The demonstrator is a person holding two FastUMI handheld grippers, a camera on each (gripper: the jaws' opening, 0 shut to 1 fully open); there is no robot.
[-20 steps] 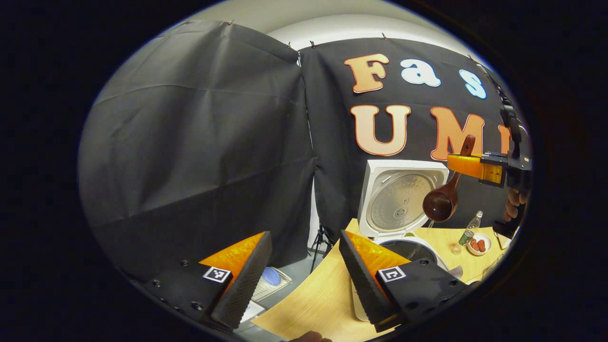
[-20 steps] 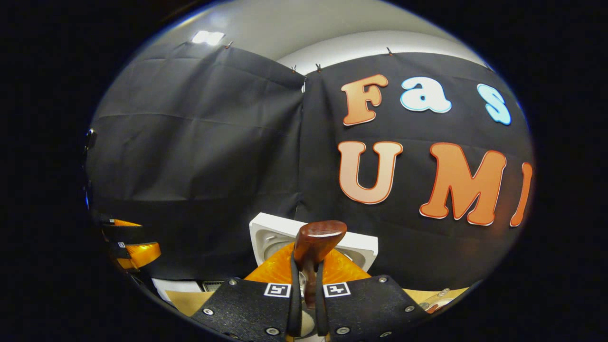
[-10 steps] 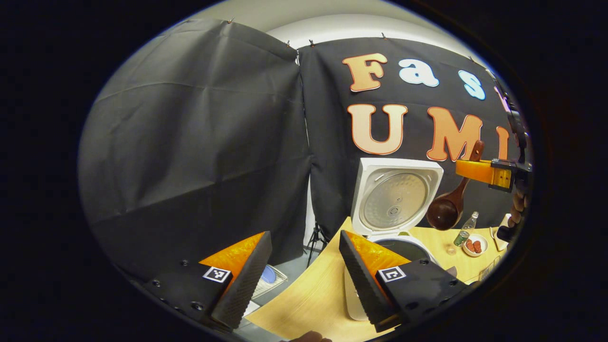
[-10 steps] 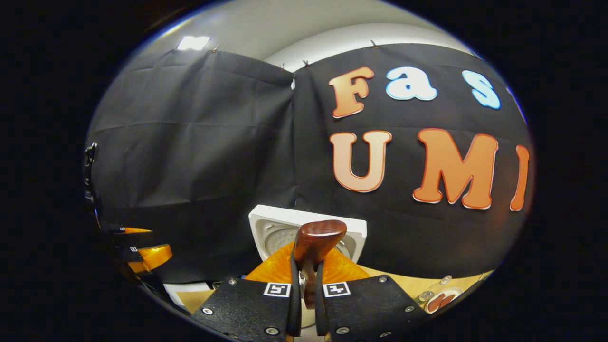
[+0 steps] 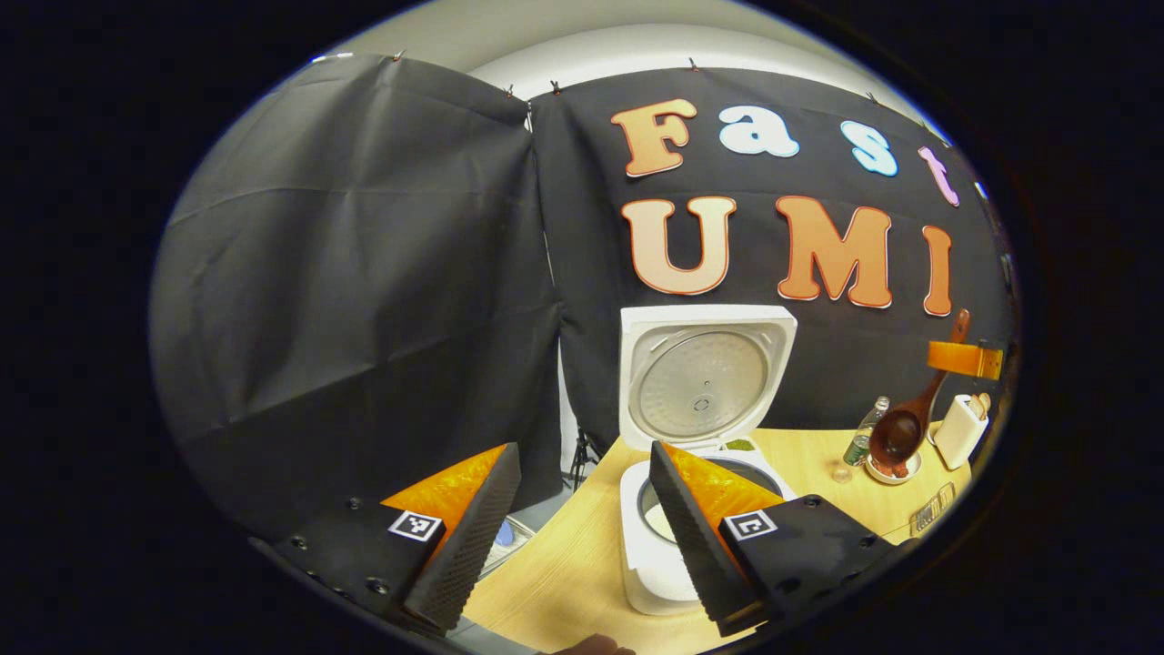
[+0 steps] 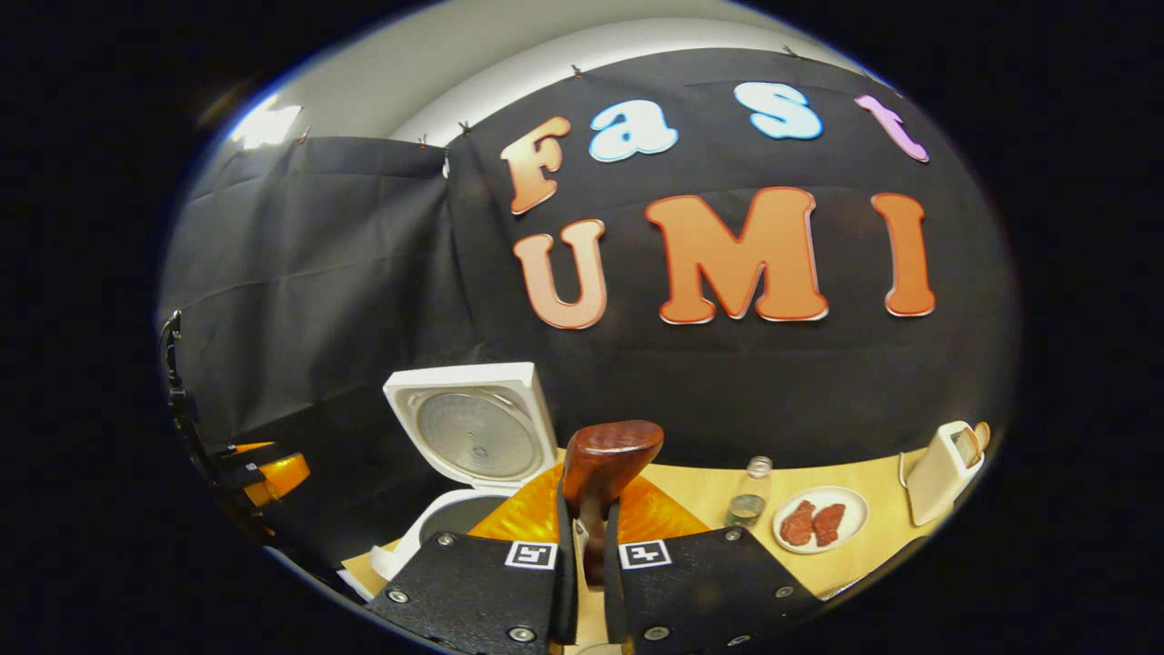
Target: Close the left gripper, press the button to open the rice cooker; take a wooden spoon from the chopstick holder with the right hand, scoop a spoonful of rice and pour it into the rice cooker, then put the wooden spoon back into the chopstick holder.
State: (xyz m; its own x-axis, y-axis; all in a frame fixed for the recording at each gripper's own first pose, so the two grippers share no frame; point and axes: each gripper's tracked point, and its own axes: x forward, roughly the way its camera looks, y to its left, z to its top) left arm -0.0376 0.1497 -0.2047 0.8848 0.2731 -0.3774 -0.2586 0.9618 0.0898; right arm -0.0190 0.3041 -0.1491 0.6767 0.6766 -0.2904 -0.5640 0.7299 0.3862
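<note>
The white rice cooker (image 5: pixel 650 559) stands open on the wooden table, its lid (image 5: pixel 700 377) upright and pale rice low in its dark pot (image 5: pixel 661 520). My left gripper (image 5: pixel 577 537) hovers open just in front of it, holding nothing. At the far right of the left gripper view, my right gripper (image 5: pixel 964 359) is shut on the handle of the wooden spoon (image 5: pixel 898 435), whose dark bowl hangs down over the small plate. In the right gripper view the spoon handle (image 6: pixel 607 464) sticks up between the shut fingers of the right gripper (image 6: pixel 582 555). The cooker lid (image 6: pixel 473 432) is left of it.
A small bottle (image 6: pixel 750 496), a plate with red pieces (image 6: pixel 818 520) and a white holder (image 6: pixel 941 473) with something brown poking out stand along the back right of the table (image 5: pixel 564 582). The left gripper (image 6: pixel 264 473) shows at far left. Black cloth walls the booth.
My right gripper has carried the spoon rightward and lower, away from the cooker toward the plate and white holder. The left gripper stays open; its view shifted, showing the cooker's pot.
</note>
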